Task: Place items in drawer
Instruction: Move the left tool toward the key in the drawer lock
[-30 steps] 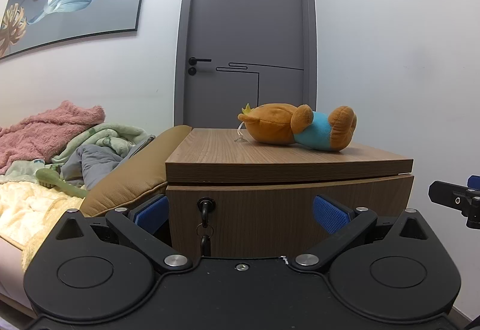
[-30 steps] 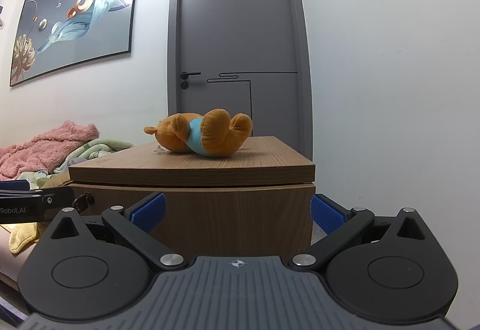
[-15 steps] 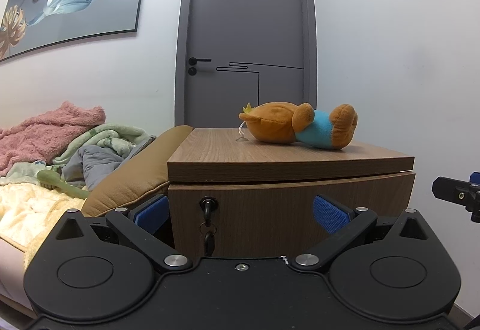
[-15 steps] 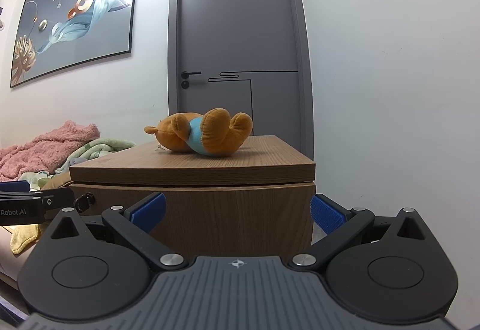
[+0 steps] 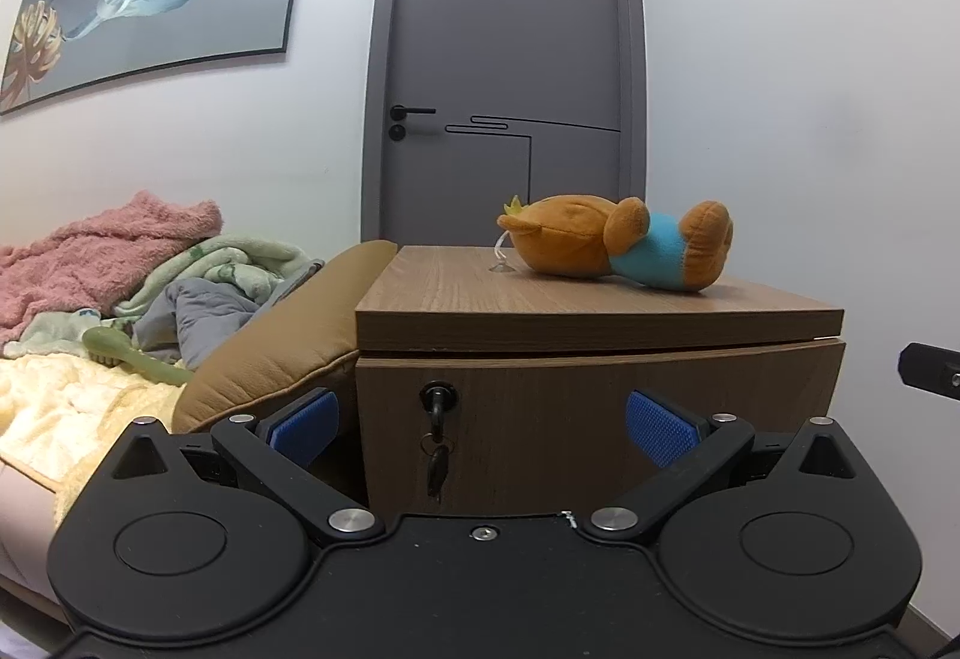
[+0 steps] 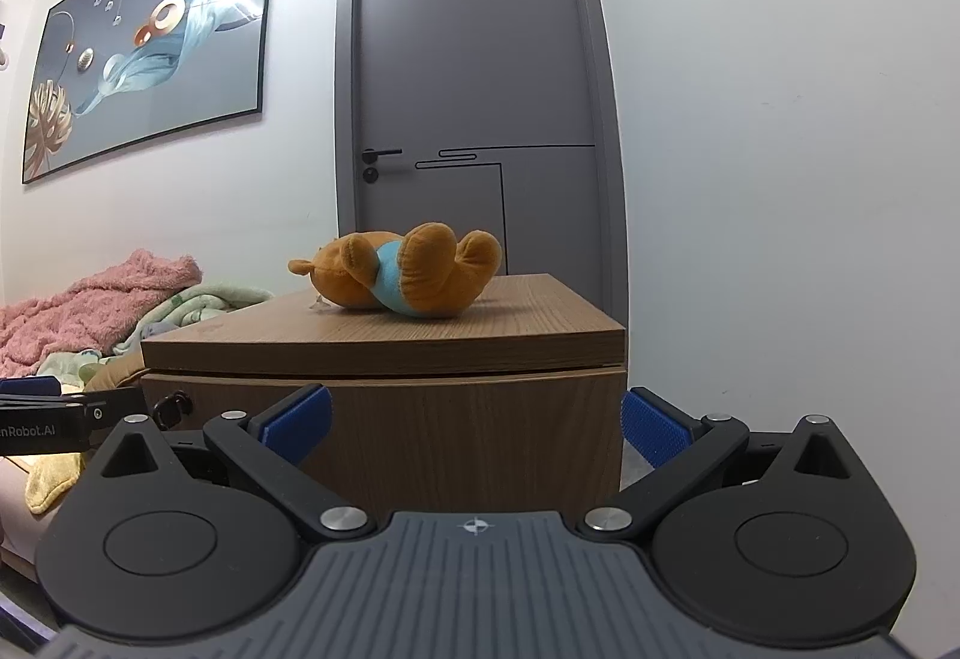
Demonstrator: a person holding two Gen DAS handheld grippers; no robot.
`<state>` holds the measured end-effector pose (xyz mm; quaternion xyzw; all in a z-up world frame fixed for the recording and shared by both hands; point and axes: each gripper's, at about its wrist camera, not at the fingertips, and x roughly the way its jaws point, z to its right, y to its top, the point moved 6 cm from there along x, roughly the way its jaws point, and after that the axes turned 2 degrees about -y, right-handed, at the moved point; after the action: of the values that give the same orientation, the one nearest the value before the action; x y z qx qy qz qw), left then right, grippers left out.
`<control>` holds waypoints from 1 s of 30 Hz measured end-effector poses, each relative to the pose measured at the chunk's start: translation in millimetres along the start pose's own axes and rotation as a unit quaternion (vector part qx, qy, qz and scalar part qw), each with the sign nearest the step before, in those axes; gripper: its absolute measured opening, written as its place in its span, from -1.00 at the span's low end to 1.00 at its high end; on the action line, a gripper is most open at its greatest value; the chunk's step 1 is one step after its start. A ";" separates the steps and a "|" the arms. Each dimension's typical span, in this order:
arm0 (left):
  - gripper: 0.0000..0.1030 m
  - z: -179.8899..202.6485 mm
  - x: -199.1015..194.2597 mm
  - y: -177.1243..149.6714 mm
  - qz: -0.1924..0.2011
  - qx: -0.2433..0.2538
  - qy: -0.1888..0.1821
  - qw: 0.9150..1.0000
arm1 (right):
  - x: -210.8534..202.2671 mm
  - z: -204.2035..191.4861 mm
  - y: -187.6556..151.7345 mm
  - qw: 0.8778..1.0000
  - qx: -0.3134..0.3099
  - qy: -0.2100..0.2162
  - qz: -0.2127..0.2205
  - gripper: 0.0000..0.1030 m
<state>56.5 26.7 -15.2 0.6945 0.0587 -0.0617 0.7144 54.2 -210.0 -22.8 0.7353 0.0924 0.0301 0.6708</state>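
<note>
An orange plush toy with a blue shirt [image 5: 618,251] lies on its side on top of a wooden nightstand [image 5: 588,299]; it also shows in the right wrist view [image 6: 402,272]. The drawer front [image 5: 600,419] below the top is shut, with a key in its lock [image 5: 441,398]. My left gripper [image 5: 483,419] is open and empty, level with the drawer front and a short way in front of it. My right gripper [image 6: 474,422] is open and empty, facing the drawer front [image 6: 468,437] from the right.
A bed with a brown padded side [image 5: 276,335] and heaped blankets [image 5: 108,251] lies left of the nightstand. A grey door [image 5: 510,59] stands behind it, a white wall to the right. The left gripper's side shows in the right wrist view [image 6: 54,419].
The left view has shifted slightly, so the nightstand sits a little further right and lower. The right view is almost unchanged. Both grippers stay open.
</note>
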 end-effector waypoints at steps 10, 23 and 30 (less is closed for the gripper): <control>0.98 -7.8 -3.1 -1.1 0.004 -0.002 0.012 1.000 | -4.2 1.8 -0.6 1.000 -0.001 0.004 -0.004 1.00; 0.98 -22.6 -2.5 -5.0 -0.011 -0.009 0.010 1.000 | 0.5 4.2 -0.5 1.000 0.009 0.015 -0.021 1.00; 0.98 -29.9 -0.3 -5.5 -0.013 -0.016 0.005 1.000 | -0.4 2.7 2.5 0.999 -0.005 0.029 -0.022 1.00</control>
<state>55.4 56.5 -21.4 0.6824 0.0720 -0.0667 0.7243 54.6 -212.9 -20.6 0.7287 0.1275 0.0372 0.6718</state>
